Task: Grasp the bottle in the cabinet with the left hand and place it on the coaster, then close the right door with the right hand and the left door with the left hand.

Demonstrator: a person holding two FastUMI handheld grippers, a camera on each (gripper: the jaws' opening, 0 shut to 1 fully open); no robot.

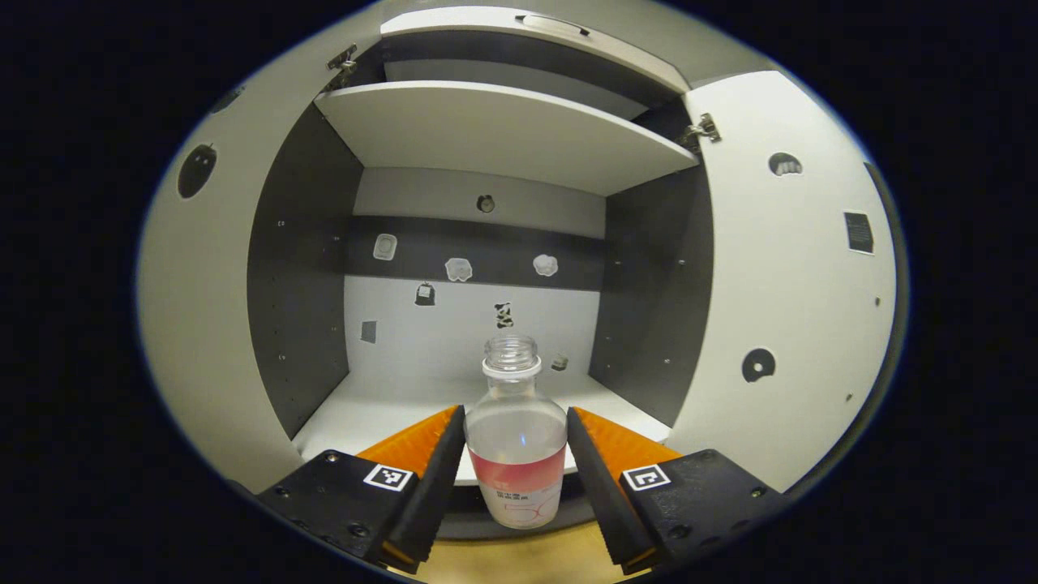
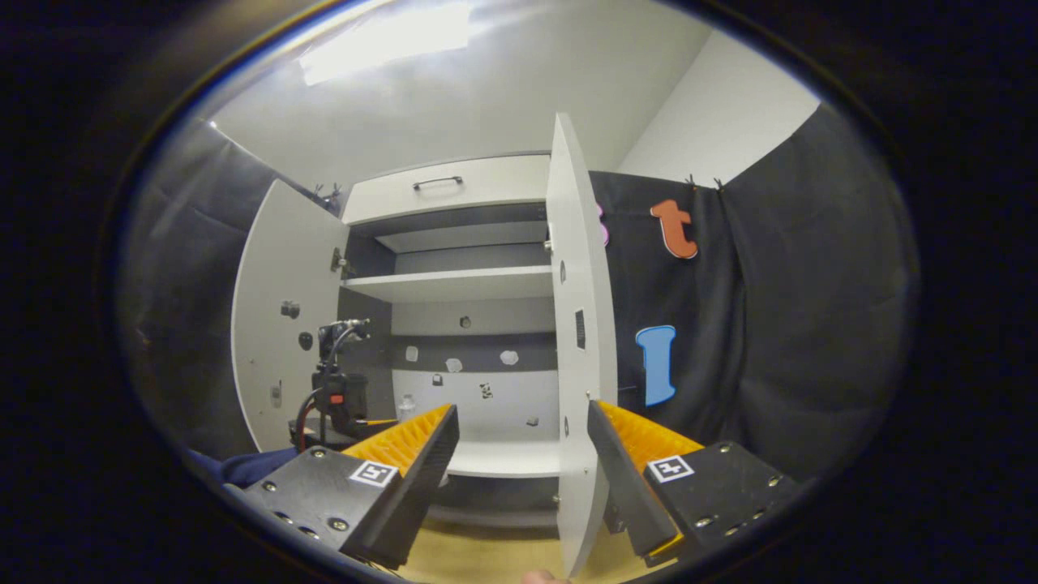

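The bottle (image 1: 514, 434), clear, capless, light and probably slippery plastic, stands at the cabinet (image 1: 486, 410) shelf's front edge between the open left gripper (image 1: 516, 454) fingers, best held at its wide labelled body; right gripper (image 2: 523, 450) open too.

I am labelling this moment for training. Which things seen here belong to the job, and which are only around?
Belong to the job:
- bottle, uncapped, between the left tongs
- cabinet
- right door, open, near the right tongs
- left door, open

Only around:
- stickers on the cabinet's back wall
- drawer handle above
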